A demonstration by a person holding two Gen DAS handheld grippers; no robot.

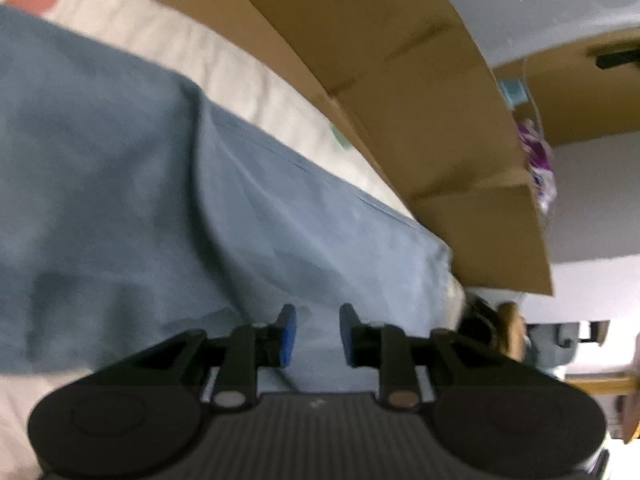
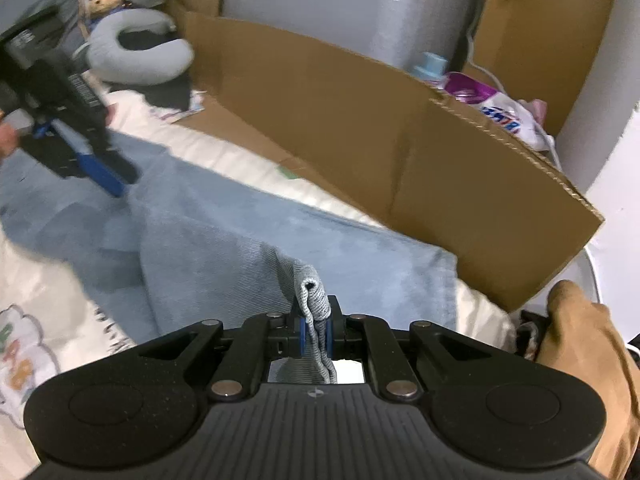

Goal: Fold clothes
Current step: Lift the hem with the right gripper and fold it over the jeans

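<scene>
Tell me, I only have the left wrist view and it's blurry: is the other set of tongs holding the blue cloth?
Observer: Yes. The right tongs are shut on a bunched edge of the blue cloth, which sticks up between the pads.
Operator: And mine, are they gripping anything?
Observer: No. From the right wrist view, the left tongs are above the far part of the cloth with nothing between them.
Operator: What's behind the cardboard wall?
Observer: A white and purple bag and a light blue bottle cap show over the cardboard.
Operator: Anything else on the bed?
Observer: A grey neck pillow lies at the far left.
</scene>
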